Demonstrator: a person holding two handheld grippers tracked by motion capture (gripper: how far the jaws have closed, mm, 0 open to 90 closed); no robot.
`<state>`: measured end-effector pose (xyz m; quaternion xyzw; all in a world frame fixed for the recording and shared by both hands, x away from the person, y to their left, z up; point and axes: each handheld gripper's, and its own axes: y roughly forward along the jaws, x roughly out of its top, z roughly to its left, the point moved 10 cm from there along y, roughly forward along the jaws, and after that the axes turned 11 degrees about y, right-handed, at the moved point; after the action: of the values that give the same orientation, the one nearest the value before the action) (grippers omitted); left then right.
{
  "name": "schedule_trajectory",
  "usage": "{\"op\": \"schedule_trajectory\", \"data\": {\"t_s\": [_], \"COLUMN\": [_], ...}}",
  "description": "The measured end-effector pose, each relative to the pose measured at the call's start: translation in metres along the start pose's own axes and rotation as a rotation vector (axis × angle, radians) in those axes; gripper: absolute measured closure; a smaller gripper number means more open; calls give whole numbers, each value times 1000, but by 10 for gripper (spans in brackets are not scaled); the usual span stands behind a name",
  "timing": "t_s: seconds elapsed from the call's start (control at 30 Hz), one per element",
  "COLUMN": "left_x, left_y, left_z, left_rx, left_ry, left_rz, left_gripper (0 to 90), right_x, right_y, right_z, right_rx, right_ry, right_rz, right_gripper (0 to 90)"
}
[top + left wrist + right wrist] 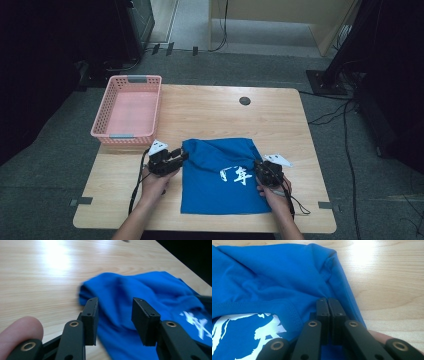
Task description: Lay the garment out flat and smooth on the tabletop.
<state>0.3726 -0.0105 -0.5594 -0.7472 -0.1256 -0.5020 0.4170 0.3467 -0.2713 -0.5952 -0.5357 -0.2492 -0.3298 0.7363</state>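
A blue shirt [220, 175] with a white print lies folded on the wooden table [225, 110] near its front edge. At the shirt's upper left corner is my left gripper [182, 156]. In the left gripper view that gripper [115, 302] stands open, its jaws apart just above the rumpled edge of the shirt [150, 287], and no cloth is pinched between them. At the shirt's right edge, my right gripper [257, 165] has its jaws pressed together. In the right gripper view, a fold of the shirt [274, 277] puckers into the tips of the right gripper [327, 300].
A pink plastic basket [100, 117] stands at the table's back left with nothing in it. A small dark round grommet [244, 100] sits in the tabletop near the far edge. Bare wood stretches behind and to the right of the shirt. Cables run across the floor at the right.
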Motion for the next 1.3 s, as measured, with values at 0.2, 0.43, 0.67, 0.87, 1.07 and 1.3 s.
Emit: {"op": "schedule_trajectory", "data": {"t_s": [0.2,0.43,0.67,0.87,1.07,1.3], "left_x": [-1,-18,-23,-19,-7,11], "left_y": [22,33,27,18,15,28], "left_z": [-31,-31,-30,-34,-31,-15], "left_rx": [7,43,22,-5,-13,23], "left_ry": [105,122,147,148,134,86], "left_rz": [61,158,154,123,101,107], "left_gripper": [571,766,892,897,897,900], "right_x": [0,-1,-7,-6,14,50], "right_y": [0,-1,-7,-19,-27,-16], "right_z": [0,0,2,5,6,13], "right_rx": [0,-5,-15,18,35,33], "right_ry": [-1,-6,-9,14,22,11], "right_rz": [0,-4,-4,-12,-56,-94], "right_gripper": [887,886,887,889,889,892]}}
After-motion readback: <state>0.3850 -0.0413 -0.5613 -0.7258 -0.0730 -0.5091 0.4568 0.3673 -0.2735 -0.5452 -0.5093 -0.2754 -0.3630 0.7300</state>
